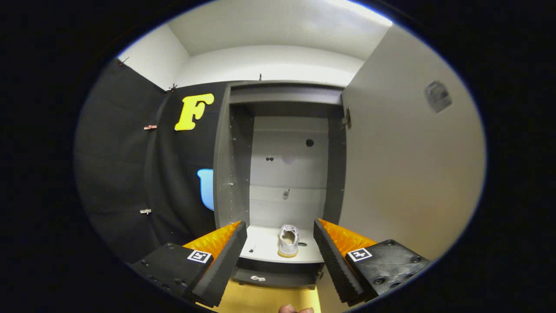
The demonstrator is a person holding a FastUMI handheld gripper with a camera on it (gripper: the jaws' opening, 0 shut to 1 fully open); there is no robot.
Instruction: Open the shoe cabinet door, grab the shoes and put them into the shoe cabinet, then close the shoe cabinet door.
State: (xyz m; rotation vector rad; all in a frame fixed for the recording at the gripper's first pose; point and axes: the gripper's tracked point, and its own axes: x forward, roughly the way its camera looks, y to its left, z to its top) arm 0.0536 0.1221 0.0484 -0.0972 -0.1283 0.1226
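Standing open at frame centre: grey shoe cabinet (234,165), door (404,174) swung right. One white sneaker (288,240) on its bottom shelf, beyond the gripper (280,237), whose jaws are spread apart, holding nothing.

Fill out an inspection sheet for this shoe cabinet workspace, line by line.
Surface: pale cabinet shelf with one small dark mark; yellow wooden floor below.
Job's things: tall grey shoe cabinet, its pale door swung open; one white sneaker upright on the shelf, heel toward the camera.
Clutter: small white scrap at the cabinet base.
Grippers: gripper open, holding nothing, sneaker beyond the fingers.
Cables: nothing seen.
Surroundings: black cloth wall beside the cabinet; white ceiling; a fingertip beneath the gripper.
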